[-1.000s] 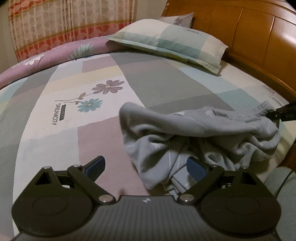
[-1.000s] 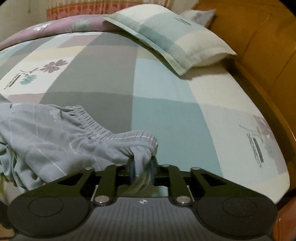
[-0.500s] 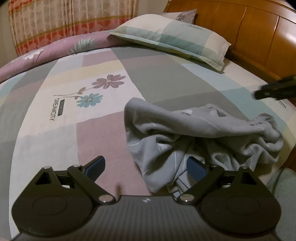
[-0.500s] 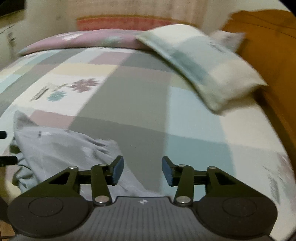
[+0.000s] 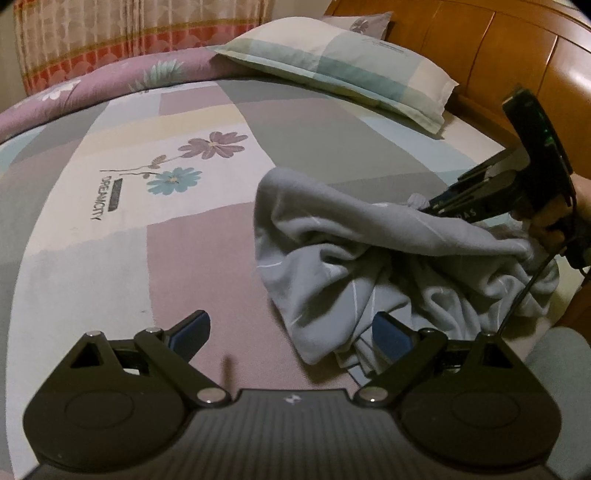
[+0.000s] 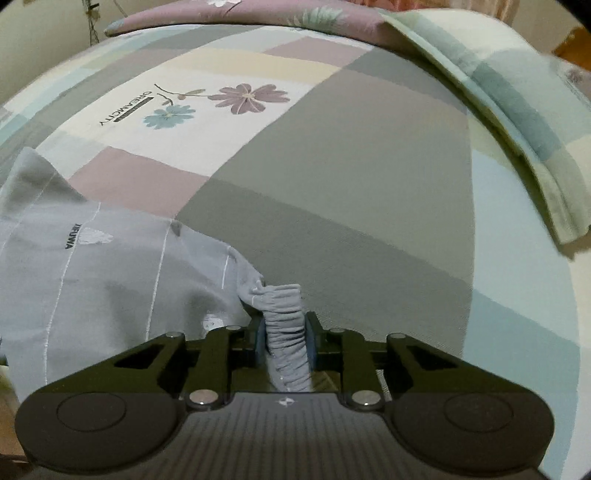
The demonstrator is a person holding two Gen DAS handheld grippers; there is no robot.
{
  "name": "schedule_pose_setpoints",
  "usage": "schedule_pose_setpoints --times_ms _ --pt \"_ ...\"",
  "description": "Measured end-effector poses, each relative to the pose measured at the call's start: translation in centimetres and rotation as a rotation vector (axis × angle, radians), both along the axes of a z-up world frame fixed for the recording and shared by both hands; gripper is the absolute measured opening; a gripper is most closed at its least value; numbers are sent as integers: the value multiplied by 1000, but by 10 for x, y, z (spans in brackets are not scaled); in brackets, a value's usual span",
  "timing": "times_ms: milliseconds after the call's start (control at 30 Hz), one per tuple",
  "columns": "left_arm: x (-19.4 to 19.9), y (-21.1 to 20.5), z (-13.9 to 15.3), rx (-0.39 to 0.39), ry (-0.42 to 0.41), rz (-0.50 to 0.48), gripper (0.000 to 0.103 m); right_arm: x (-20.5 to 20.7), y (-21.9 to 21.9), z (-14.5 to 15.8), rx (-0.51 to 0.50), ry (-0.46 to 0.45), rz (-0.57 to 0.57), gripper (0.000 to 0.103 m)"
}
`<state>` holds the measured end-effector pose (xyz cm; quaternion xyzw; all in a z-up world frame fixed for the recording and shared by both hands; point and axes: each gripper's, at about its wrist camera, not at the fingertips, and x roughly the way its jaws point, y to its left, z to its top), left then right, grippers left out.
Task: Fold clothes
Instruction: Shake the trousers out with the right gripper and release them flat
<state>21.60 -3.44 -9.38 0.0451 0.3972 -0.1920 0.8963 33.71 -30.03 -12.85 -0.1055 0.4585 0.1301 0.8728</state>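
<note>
A crumpled grey garment [image 5: 373, 254] with thin white stripes lies bunched at the bed's near right side. Its gathered elastic waistband [image 6: 286, 332] is pinched between the blue pads of my right gripper [image 6: 285, 341], which is shut on it. In the left wrist view that right gripper [image 5: 436, 206] reaches into the heap from the right, held by a hand [image 5: 550, 218]. My left gripper [image 5: 291, 332] hovers low in front of the heap, open; a loose grey hem [image 5: 317, 332] lies between its fingers, not touching either one.
The bed [image 5: 122, 258] has a patchwork sheet with flower prints. A checked pillow [image 5: 343, 70] lies at the back against the wooden headboard [image 5: 498, 48]. A purple quilt [image 5: 92, 88] and curtains [image 5: 92, 33] are at the far edge.
My right gripper let go of the garment, lifted away open, then came back and shut on the elastic waistband. The left gripper stayed open and barely moved.
</note>
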Motion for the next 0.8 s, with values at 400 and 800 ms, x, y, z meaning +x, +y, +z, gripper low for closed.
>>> schedule_pose_setpoints --times_ms 400,800 --pt "7 -5 9 -13 -23 -35 94 44 -61 41 -114 -133 -213 24" --pt "15 -10 6 11 -27 -51 94 67 -130 45 -161 -123 -465 29"
